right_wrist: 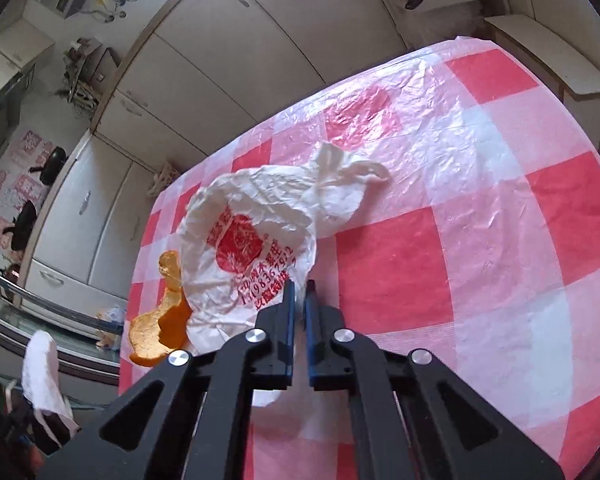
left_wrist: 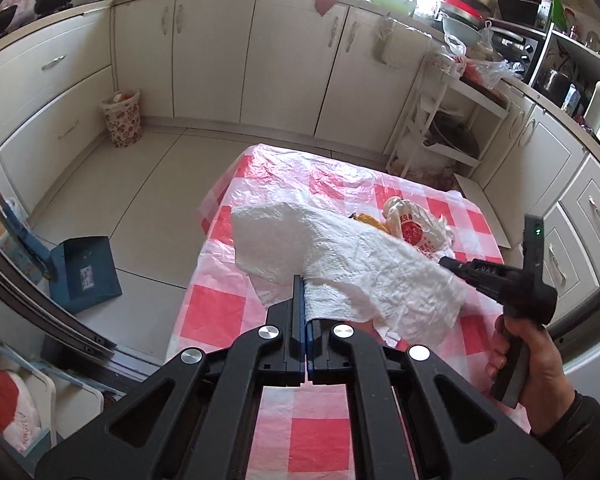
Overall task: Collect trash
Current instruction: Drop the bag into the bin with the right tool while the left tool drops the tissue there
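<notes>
Left gripper [left_wrist: 303, 280]: one, jaws closed on the edge of the paper towel [left_wrist: 340, 256], lifting it clear of the table [left_wrist: 220, 300].
Right gripper [right_wrist: 299, 289]: one, jaws pinched on the near edge of the plastic bag [right_wrist: 256, 224]; seen also from the left wrist, held in a hand [left_wrist: 520, 364] at the table's right side.
Paper towels: one, white, crumpled, hanging from the left jaws above the cloth; seen from the right wrist as a white sheet at the far left.
Plastic bags: one, white with red print, crumpled, lying on the table, knotted handles pointing away from the right gripper.
Orange peels [right_wrist: 160, 320]: one curled piece, on the cloth, touching the bag's left side, near the table edge.
Table: one, covered with a red-and-white checked plastic cloth.
Bins [left_wrist: 123, 118]: one, small, patterned, on the floor against the cabinets [left_wrist: 212, 56], well apart from the table, with something inside.
Dustpans [left_wrist: 85, 274]: one, blue, on the floor left of the table.
Hands in view: one, gripping the right gripper's handle, dark sleeve at the wrist.
</notes>
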Demonstrator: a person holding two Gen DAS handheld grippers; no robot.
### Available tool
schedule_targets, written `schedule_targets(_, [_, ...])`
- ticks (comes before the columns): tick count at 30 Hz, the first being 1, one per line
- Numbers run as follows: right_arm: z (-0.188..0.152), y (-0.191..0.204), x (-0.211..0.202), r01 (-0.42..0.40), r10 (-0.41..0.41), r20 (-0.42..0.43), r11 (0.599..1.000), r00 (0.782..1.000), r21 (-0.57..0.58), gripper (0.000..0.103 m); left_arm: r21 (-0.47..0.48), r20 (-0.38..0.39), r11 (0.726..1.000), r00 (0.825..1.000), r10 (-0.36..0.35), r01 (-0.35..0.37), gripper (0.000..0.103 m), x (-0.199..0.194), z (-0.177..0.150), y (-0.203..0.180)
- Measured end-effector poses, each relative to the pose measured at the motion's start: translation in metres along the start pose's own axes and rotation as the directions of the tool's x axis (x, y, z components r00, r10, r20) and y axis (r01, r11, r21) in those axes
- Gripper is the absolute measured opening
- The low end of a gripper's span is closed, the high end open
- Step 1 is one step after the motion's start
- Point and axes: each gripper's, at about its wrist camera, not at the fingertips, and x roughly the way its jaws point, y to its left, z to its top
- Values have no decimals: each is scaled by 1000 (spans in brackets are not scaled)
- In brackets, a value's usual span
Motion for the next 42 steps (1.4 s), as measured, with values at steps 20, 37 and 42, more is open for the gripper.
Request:
schedule_targets(20, [-5,-28,-199,-21,56,278,992,959,-128,3,66,-11,981,983,-181,181,1,2,-12,-52])
schedule_targets(37, [-73,-183,-201,454,-462,-31,880,886,-138,10,223,-167,892,917,-363,394,1,22,-75,-230])
schedule_targets(42, [-65,-188,-231,407,-405,52,913,913,-38,50,257,-227,869,901,-371,423,1,36,-105,-306])
